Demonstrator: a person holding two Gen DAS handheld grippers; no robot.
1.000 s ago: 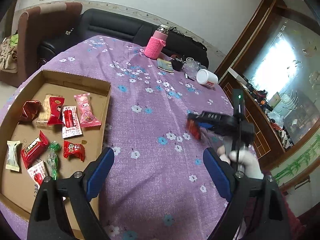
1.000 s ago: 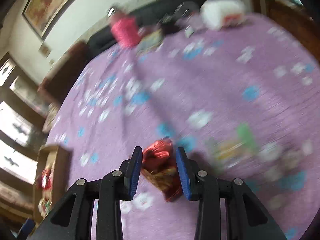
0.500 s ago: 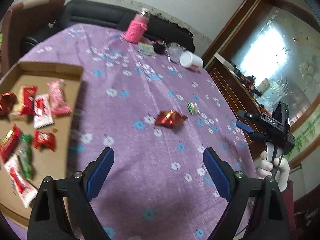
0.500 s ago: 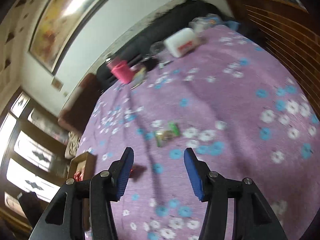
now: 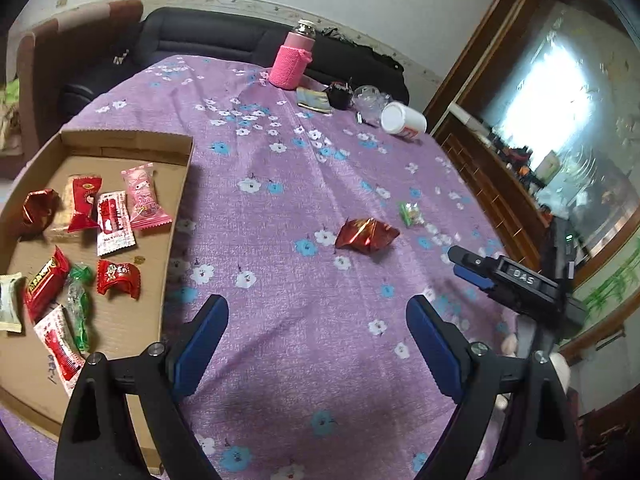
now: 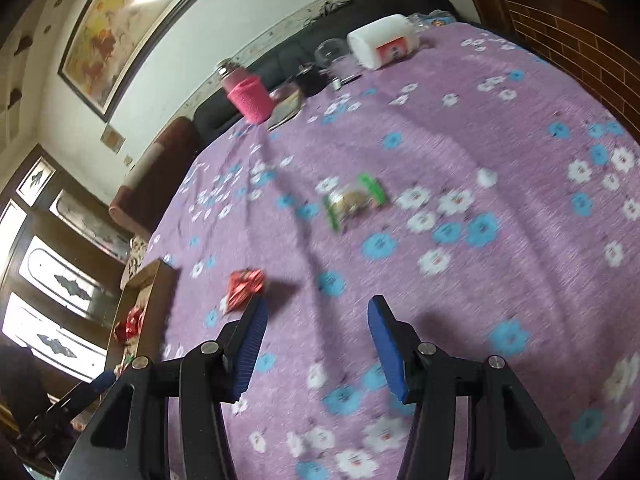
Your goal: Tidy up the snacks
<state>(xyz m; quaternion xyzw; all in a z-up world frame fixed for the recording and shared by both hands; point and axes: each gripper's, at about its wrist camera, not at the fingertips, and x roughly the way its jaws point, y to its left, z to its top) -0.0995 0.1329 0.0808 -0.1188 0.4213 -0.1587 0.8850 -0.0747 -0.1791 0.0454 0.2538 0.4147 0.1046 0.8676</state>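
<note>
Snacks in wrappers fill the shallow brown cardboard tray (image 5: 120,148) at the left edge of the purple flowered tablecloth (image 5: 280,168): a pink packet (image 5: 145,196), a red-and-white packet (image 5: 114,224), a red packet (image 5: 84,202) lying on a pale bar, a crumpled red foil piece (image 5: 38,210), a long red bar (image 5: 46,284), a red pillow pack (image 5: 119,278), a green twist-wrapped candy (image 5: 79,308), a cream packet (image 5: 9,304) and a white-and-red sachet (image 5: 60,352). Outside the tray, toward the tablecloth's middle, lies a crumpled red foil snack (image 5: 366,234), with a green-ended clear-wrapped candy (image 5: 411,213) just beside it, on the side away from the tray. The left gripper (image 5: 316,344) points down at bare cloth beside the tray, its blue pads wide apart with nothing between them. The right gripper (image 6: 316,344), seen in the left wrist view over the tablecloth's right edge, has just been opening its jaws; they stand parted and empty, the red foil snack (image 6: 245,286) lying past the left fingertip (image 6: 254,320).
</note>
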